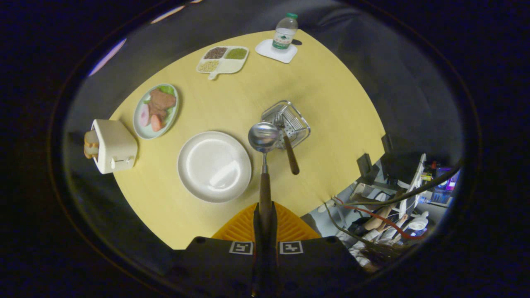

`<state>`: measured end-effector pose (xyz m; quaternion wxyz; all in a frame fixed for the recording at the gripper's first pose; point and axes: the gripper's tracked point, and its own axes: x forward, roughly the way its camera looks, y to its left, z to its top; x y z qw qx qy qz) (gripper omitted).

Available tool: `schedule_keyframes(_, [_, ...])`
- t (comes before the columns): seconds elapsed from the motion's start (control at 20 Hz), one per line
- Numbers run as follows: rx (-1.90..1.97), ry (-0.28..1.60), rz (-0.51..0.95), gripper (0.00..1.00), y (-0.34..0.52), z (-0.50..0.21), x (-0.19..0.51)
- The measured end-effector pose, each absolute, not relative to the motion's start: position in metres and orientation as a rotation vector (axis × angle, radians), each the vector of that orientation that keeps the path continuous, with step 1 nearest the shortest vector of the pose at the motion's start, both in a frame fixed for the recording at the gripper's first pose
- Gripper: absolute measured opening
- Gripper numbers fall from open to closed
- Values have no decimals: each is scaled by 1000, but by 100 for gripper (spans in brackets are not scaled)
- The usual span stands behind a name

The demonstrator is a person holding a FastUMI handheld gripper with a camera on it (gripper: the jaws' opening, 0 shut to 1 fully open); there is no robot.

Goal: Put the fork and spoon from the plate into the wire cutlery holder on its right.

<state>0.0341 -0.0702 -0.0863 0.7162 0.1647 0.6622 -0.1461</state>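
My gripper [265,215] is shut on the wooden handle of the spoon [263,142], held high above the yellow table. The spoon's metal bowl hangs over the gap between the white plate [214,166] and the wire cutlery holder [286,118]. The plate lies bare just ahead of my fingers, to their left. The fork [288,145] stands tilted in the holder, tines down inside the wire basket and its brown handle leaning out toward me. The holder sits right of the plate.
A white toaster [112,145] with bread stands at the table's left edge. Beyond the plate are a dish of meat and greens [156,110], a divided tray of grains [222,60] and a water bottle [285,32] on a white coaster. Cables hang off the right.
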Motion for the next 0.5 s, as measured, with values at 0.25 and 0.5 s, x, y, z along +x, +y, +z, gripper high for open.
schedule_keyframes(0.25, [420,1531,-334,9,-96,-116,52])
schedule_keyframes(0.5, [411,1613,-271,9,-98,-137,64])
